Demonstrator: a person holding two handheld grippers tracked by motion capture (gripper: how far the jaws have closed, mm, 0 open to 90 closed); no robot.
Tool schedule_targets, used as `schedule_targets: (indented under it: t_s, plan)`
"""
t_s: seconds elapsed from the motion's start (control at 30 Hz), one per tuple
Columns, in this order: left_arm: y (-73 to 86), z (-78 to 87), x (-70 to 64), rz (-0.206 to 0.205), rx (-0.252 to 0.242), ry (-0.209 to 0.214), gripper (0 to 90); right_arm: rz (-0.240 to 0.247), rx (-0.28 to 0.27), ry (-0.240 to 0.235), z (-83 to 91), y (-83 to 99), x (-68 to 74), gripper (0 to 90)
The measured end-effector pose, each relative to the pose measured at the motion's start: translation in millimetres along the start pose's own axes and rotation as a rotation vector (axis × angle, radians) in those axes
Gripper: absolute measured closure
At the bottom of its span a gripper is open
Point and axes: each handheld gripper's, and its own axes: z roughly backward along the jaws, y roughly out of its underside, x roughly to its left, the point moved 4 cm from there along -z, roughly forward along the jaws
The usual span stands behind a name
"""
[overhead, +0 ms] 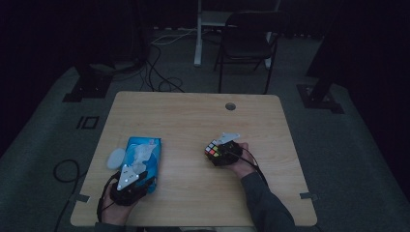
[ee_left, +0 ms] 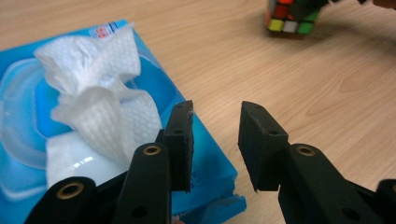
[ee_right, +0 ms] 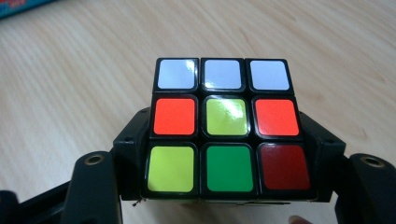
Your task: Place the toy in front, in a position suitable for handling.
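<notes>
right gripper view has the right gripper (ee_right: 226, 186) clenched on the puzzle cube (ee_right: 224, 123), jaws pressing two opposite sides, near the table's (overhead: 193, 116) right edge. rigid, light, slick plastic; layers may twist, so flat faces suit best. left gripper (ee_left: 215, 140) gapes released over the tissue pack (ee_left: 28, 126).

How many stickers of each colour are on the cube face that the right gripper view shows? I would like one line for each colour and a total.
Face of the puzzle cube, held in the right gripper:
White: 3
Orange-red: 2
Yellow-green: 2
Green: 1
Dark red: 1
Total: 9
</notes>
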Motion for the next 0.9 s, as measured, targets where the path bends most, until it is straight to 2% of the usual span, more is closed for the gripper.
schedule_targets:
  t_s: [0.17,0.37,0.4,0.43,0.47,0.57,0.6,0.73,0.9]
  plan:
    - [-8.4,1.4,7.4,-0.007,-0.011,-0.023,63.8,-0.002,0.014,0.034,10.9,14.9,2.7,33.9]
    - [-19.0,2.0,18.0,-0.009,-0.024,-0.057,60.2,-0.037,0.004,0.047,18.7,26.8,3.9,33.9]
    - [-25.3,-0.5,25.8,-0.013,-0.023,-0.081,59.8,-0.05,-0.006,0.055,21.8,32.4,5.1,33.8]
    - [-25.3,-0.5,25.8,-0.013,-0.023,-0.081,59.6,-0.05,-0.006,0.055,21.8,32.4,5.1,33.8]
    - [-28.7,-3.1,31.0,-0.01,-0.02,-0.097,59.1,-0.054,-0.009,0.058,23.3,34.9,5.3,33.8]
    - [-30.6,-6.3,36.5,-0.003,-0.009,-0.111,58.2,-0.061,-0.006,0.063,24.6,37.0,4.7,33.8]
    - [-30.3,-10.9,41.8,0.006,0.022,-0.119,57.9,-0.073,-0.008,0.064,25.8,38.4,3.1,33.8]
    - [-27.2,-17.8,44.0,0.004,0.055,-0.107,55.7,-0.079,-0.008,0.067,27.7,40.2,1.4,33.8]
    - [-25.6,-22.6,44.5,0.011,0.068,-0.104,54.8,-0.084,-0.011,0.069,28.3,41.8,0.1,33.8]
